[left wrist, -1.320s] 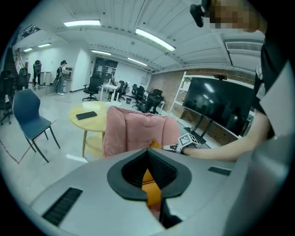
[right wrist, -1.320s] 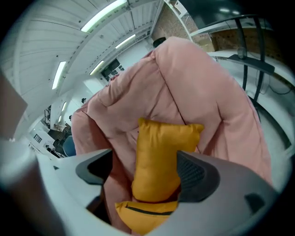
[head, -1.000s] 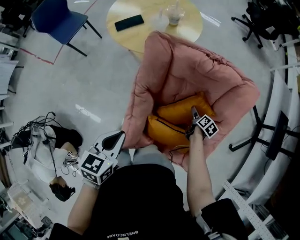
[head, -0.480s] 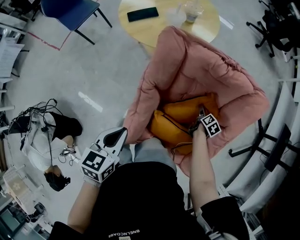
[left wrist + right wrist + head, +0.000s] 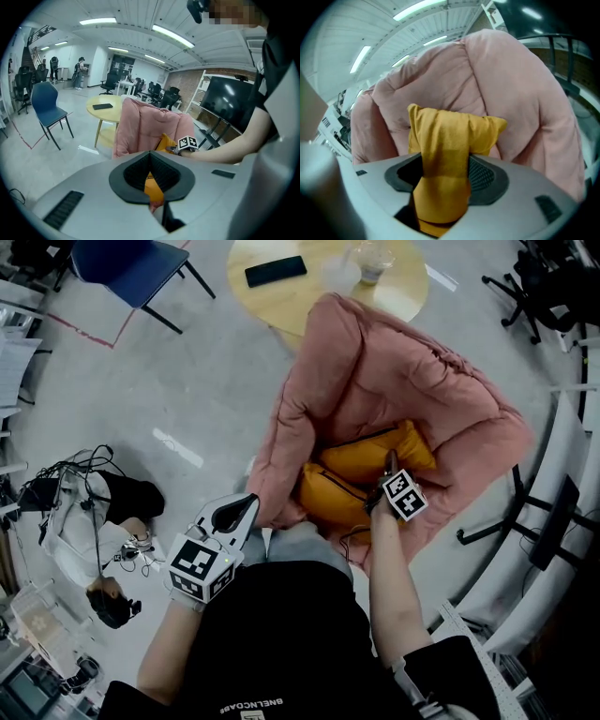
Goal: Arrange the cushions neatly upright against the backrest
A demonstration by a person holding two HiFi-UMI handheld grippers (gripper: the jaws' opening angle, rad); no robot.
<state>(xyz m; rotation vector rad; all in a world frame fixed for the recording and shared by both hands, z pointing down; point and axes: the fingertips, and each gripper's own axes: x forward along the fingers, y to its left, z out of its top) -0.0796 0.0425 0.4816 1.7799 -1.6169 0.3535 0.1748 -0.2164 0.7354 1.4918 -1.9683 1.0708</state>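
A pink padded chair (image 5: 375,381) holds two orange cushions. The far cushion (image 5: 370,454) leans toward the backrest (image 5: 487,79), and the near cushion (image 5: 330,495) lies at the seat's front. My right gripper (image 5: 389,463) reaches into the seat. Its jaws have just been closing, and a bunched fold of the far cushion (image 5: 450,136) is pinched between them in the right gripper view (image 5: 443,176). My left gripper (image 5: 242,512) hangs shut by the person's knee, left of the chair, holding nothing. It points at the chair (image 5: 140,122) in the left gripper view (image 5: 151,171).
Behind the chair stands a round yellow table (image 5: 281,301) with a phone (image 5: 276,271) and a cup (image 5: 367,259). A blue chair (image 5: 131,261) is at the far left. Cables and bags (image 5: 94,512) lie on the floor at left. White desks (image 5: 553,521) curve along the right.
The right gripper's jaws have closed on the far cushion's edge, and the hand has shifted a little with it. The left gripper has stayed where it was.
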